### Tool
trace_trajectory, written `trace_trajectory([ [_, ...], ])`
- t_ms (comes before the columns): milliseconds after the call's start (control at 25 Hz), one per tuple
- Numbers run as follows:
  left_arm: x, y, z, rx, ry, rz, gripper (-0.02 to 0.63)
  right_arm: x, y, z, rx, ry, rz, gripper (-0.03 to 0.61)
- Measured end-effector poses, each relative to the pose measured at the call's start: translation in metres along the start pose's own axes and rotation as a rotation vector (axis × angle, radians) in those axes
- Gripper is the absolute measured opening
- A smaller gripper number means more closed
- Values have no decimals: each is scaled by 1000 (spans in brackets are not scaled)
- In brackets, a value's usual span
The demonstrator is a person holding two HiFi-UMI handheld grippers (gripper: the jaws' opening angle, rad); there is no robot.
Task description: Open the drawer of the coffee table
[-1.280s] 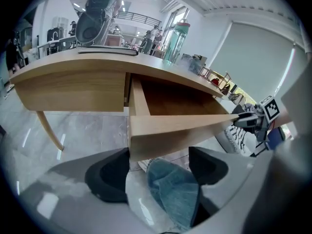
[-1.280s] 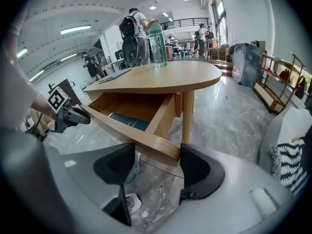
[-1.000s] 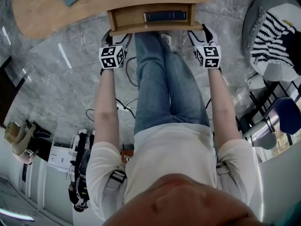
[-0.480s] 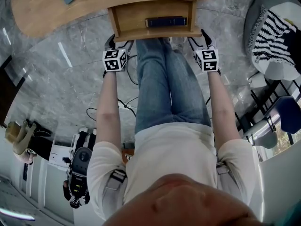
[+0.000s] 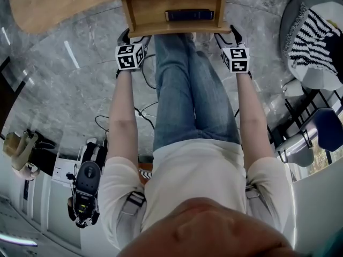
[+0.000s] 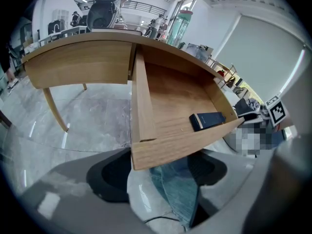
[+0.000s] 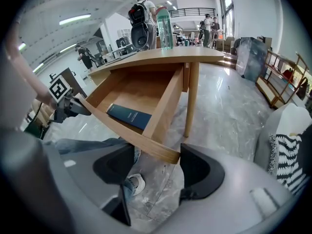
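Operator's dress and hand rigs

We log a white short-sleeved T-shirt (image 5: 195, 181), blue jeans (image 5: 187, 90), buckled shoulder straps (image 5: 132, 203), one white sneaker (image 7: 134, 183); left claw (image 5: 135, 37) and right claw (image 5: 226, 36) are grey-shelled with black pads (image 7: 202, 172), each bearing a white cube (image 5: 130, 57) of black square markers.

Grey marble floor (image 5: 64, 95), with thin black cables (image 5: 140, 114) lying loose on it. Lower left: a black camera rig (image 5: 86, 189) stands upright on the floor. Right: a black-and-white striped cushion (image 5: 313, 36) rests on a grey seat (image 5: 289, 20). Centre: blue jeans (image 5: 182, 84), ending in a white shoe (image 7: 132, 183). A dark blue book (image 7: 129, 116) lies flat. Farther back, a clear bottle (image 7: 164, 26) stands upright, and a person (image 7: 146, 13) wears a black backpack (image 7: 140, 35). Open shelving (image 7: 280, 79) lines the right side.
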State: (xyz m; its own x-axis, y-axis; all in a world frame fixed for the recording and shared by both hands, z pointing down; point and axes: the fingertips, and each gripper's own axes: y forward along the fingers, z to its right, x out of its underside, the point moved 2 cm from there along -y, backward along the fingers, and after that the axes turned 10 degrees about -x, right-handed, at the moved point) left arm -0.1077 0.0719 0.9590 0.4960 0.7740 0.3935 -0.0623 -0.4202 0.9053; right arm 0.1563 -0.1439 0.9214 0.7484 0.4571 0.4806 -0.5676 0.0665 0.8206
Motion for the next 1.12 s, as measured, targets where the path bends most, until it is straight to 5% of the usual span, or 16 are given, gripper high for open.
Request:
trace_trajectory([
  [440,3,-22,4,-33,-120,-87,370,-1,-14,-5,42,37,-73,277],
  [640,-5,-46,5,-43,-104,-102,365,-11,-35,-16,79,72,-21,175],
  [920,-34,-92,-4,-111,-155,-11,108,-43,-57,-44,98,83,52,6],
  [1040,-47,-109,2,-118,-126,36,3,-55,-65,-66,96,88,85,0],
  [1120,-56,-122,11,-110,-112,68,0,-63,-72,-83,95,92,115,0],
])
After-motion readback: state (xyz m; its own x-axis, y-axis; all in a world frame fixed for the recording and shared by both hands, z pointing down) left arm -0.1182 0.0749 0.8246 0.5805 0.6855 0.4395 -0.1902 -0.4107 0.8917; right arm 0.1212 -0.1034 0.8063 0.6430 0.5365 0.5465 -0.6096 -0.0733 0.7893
